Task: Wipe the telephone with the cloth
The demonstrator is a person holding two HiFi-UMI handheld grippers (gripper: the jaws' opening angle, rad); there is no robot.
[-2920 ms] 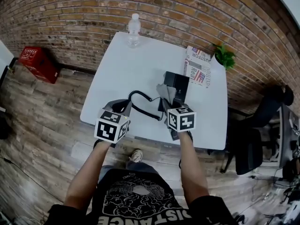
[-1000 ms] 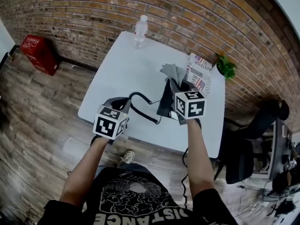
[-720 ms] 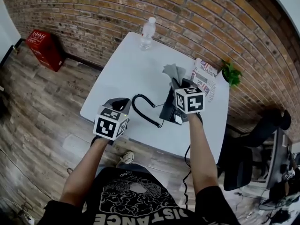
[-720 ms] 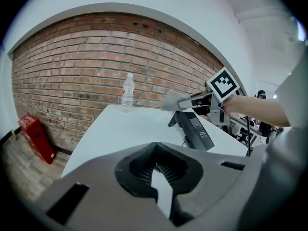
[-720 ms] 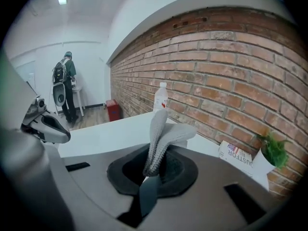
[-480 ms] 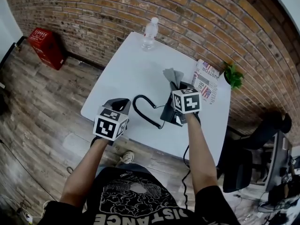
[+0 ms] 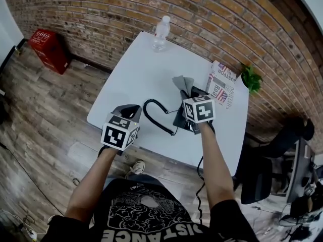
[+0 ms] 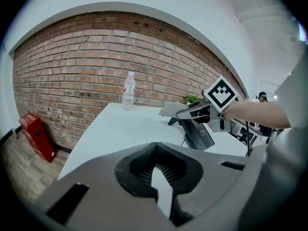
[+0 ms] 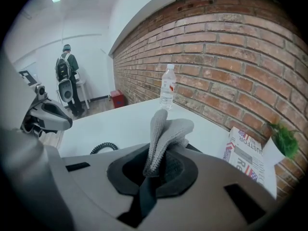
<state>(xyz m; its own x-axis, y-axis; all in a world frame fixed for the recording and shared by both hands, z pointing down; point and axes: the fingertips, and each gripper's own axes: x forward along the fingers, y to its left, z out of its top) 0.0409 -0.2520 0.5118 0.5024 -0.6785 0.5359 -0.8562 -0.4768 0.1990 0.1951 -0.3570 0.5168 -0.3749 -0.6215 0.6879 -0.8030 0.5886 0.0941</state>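
A black telephone (image 7: 187, 119) stands on the white table (image 7: 146, 69), with its coiled cord (image 7: 157, 116) looping out to the left. My right gripper (image 7: 189, 94) hovers over the phone's far end, shut on a grey cloth (image 7: 182, 83) that sticks up out of the jaws. The right gripper view shows the cloth (image 9: 166, 129) pinched and folded in that gripper (image 9: 153, 171). My left gripper (image 7: 127, 113) rests at the table's near left edge. Its jaws (image 8: 159, 191) stand slightly apart and hold nothing. From there I see the telephone (image 8: 197, 133) and the cloth (image 8: 171, 110).
A water bottle (image 7: 161, 34) stands at the table's far edge. A newspaper (image 7: 222, 82) and a small plant (image 7: 251, 78) are at the far right. A red box (image 7: 45, 49) sits on the floor left, an office chair (image 7: 262, 178) on the right. A person (image 9: 65, 76) stands far off.
My right gripper has carried the cloth from the phone's near part toward its far end. In the last half second it has barely shifted. The left gripper has stayed put.
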